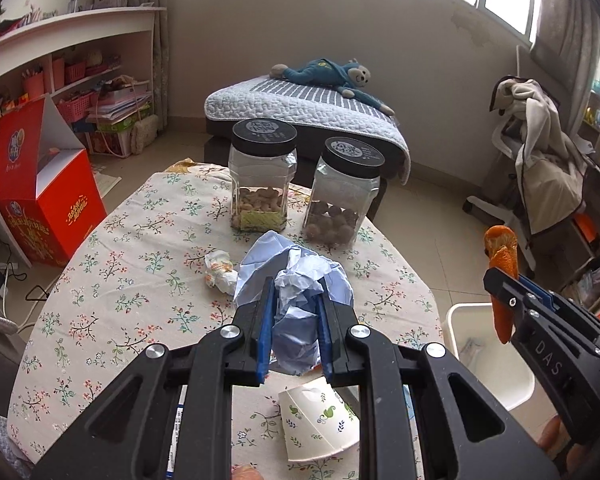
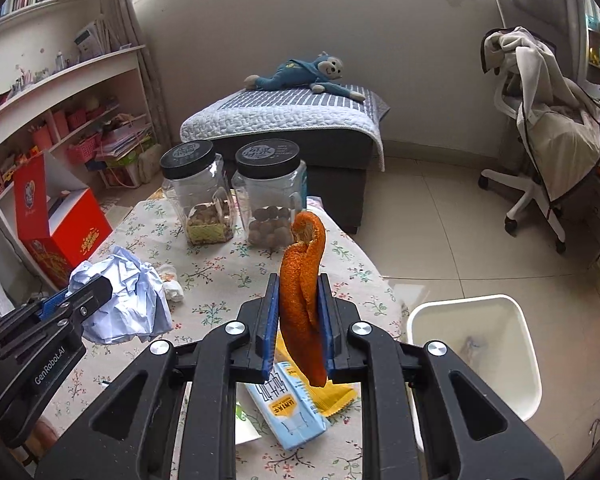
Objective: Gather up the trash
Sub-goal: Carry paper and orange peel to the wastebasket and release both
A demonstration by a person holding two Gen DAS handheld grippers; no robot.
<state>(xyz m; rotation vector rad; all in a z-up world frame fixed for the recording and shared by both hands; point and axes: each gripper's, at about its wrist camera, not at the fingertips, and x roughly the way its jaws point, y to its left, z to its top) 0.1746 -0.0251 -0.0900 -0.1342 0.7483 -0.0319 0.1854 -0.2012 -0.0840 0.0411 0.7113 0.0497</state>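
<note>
A: How do the jaws stand?

B: The left gripper (image 1: pixel 293 300) has its jaws clamped on a crumpled ball of pale blue paper (image 1: pixel 296 280), the blue pads pressed into both sides of it. The right gripper (image 2: pixel 299 292) has its jaws pinched on a long curl of orange peel (image 2: pixel 304 280), which sticks up past the tips and hangs down below them.

A: Where are those two things?

B: Both are up off the surface (image 1: pixel 140 272), held between the jaws. The peel sits over the right edge of the flowered cloth, and to the right of those jaws, lower down on the floor, is a white bin (image 2: pixel 516 344).

A: What lies near the left jaws?

B: Just left of the paper is a small crumpled wrapper (image 1: pixel 220 270) on the cloth. Under the jaws, nearer the camera, lies a flattened paper cup (image 1: pixel 320 420).

A: And under the right jaws?

B: A light blue carton (image 2: pixel 288 412) lies flat, with a yellow wrapper (image 2: pixel 336 396) touching it.

A: Farther out?

B: Beyond both jaws stand two clear jars with black lids, a peanut jar (image 1: pixel 262 176) on the left and a walnut jar (image 1: pixel 346 192) just beside it.
</note>
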